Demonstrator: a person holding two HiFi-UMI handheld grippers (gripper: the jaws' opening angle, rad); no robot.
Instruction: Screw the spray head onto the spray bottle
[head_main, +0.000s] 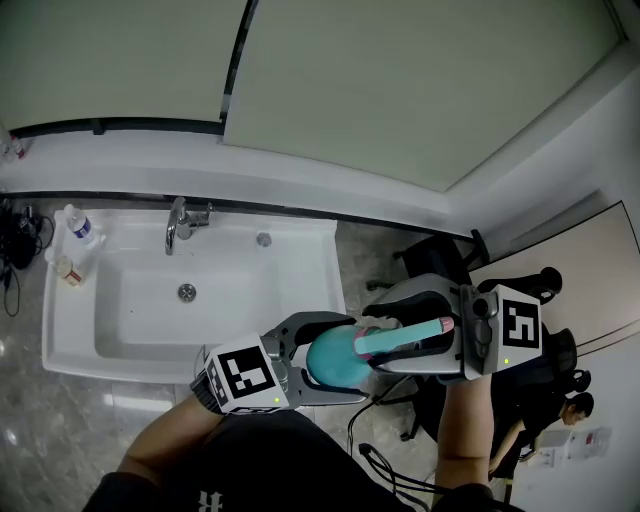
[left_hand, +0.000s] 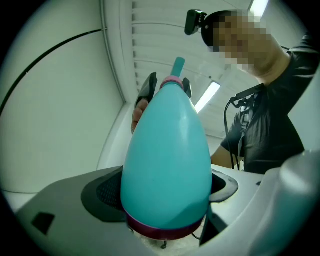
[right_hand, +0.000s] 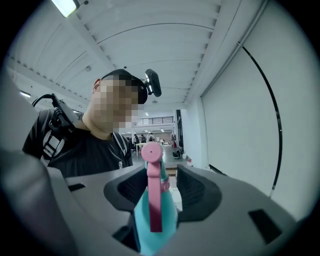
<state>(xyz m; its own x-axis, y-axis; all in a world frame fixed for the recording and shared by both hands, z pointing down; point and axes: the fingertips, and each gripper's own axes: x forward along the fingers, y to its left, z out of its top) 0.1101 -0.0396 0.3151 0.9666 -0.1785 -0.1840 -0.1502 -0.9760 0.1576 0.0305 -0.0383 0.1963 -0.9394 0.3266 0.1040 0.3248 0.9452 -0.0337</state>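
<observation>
In the head view I hold a teal egg-shaped spray bottle (head_main: 330, 362) on its side over the floor, right of the sink. My left gripper (head_main: 350, 362) is shut on the bottle's body. In the left gripper view the bottle (left_hand: 167, 150) fills the jaws, with a dark pink band at its base. The spray head (head_main: 400, 338), teal with a pink trigger, sits at the bottle's neck. My right gripper (head_main: 378, 336) reaches in from the right and is shut on it. The right gripper view shows the spray head (right_hand: 152, 200) between the pads (right_hand: 131, 190), trigger towards the camera.
A white sink (head_main: 70, 345) with a chrome faucet (head_main: 180, 225) lies to the left. A water bottle (head_main: 80, 228) stands on its rim. Dark office chairs (head_main: 440, 255) and cables (head_main: 385, 470) are below my hands. A person (head_main: 560, 415) is at the lower right.
</observation>
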